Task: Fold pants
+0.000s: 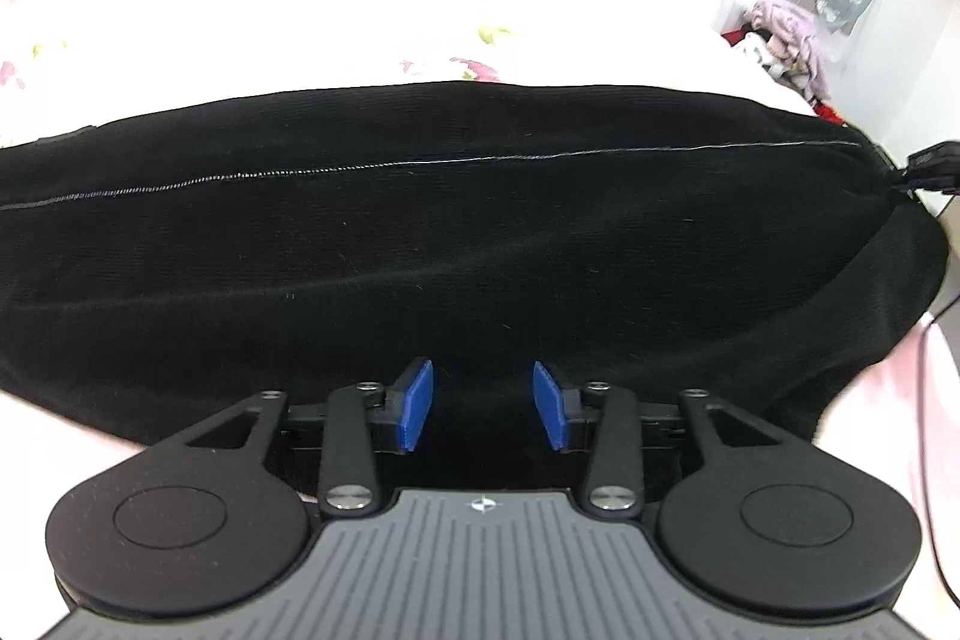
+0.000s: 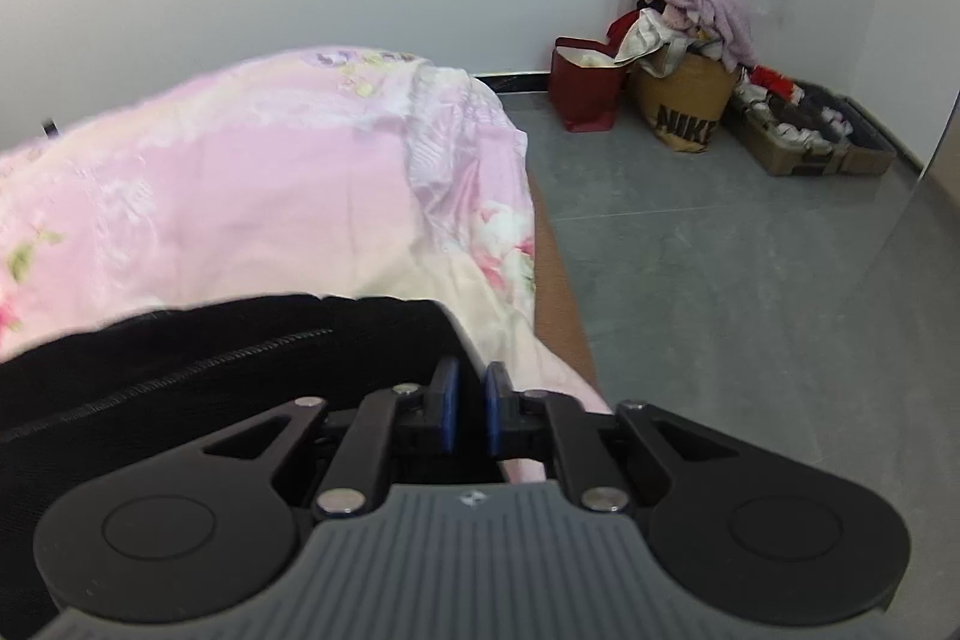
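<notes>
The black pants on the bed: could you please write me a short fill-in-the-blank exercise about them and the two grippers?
1. The pants lie on a floral sheet whose main colour is ____.
2. The left gripper hovers over the pants with its jaws ____.
3. The right gripper is at the pants' edge with its jaws ____.
4. The tan bag on the floor reads ____.

Missing words: pink; open; shut; NIKE

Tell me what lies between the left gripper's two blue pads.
In the left wrist view, only black pants fabric lies between the left gripper pads; the pads stand apart and do not press it.
</notes>
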The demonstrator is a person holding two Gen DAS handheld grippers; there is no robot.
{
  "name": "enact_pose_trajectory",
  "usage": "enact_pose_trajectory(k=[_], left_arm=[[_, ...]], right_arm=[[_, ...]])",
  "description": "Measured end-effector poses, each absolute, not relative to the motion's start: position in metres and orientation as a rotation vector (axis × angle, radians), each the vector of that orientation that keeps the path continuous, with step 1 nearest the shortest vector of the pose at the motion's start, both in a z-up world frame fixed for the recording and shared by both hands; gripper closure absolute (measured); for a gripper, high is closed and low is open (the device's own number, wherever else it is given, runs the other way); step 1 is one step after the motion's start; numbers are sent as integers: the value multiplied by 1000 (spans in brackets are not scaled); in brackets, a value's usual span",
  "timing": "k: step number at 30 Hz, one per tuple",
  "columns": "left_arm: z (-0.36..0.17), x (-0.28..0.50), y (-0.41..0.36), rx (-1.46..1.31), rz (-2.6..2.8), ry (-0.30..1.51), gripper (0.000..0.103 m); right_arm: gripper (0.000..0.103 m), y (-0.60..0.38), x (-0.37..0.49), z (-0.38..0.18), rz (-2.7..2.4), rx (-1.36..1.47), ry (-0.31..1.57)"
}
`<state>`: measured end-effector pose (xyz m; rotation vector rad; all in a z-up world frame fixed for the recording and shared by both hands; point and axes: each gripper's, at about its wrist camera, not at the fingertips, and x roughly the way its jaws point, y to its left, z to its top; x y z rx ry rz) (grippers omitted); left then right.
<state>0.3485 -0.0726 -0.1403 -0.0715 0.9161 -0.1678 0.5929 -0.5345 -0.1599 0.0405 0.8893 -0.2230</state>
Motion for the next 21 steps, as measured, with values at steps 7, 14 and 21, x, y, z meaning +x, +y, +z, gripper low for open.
enact_pose_trajectory(k=[7, 14, 21], left_arm=[[-129, 304, -89, -179, -332, 931, 56], [-150, 293, -126, -193, -393, 982, 45], [-175, 306, -149, -227, -313, 933, 47]], right_arm=[[72, -562, 545, -128, -141, 89, 874], [54, -584, 482, -120, -53, 178, 868], [43, -590, 453, -138, 43, 356, 931]])
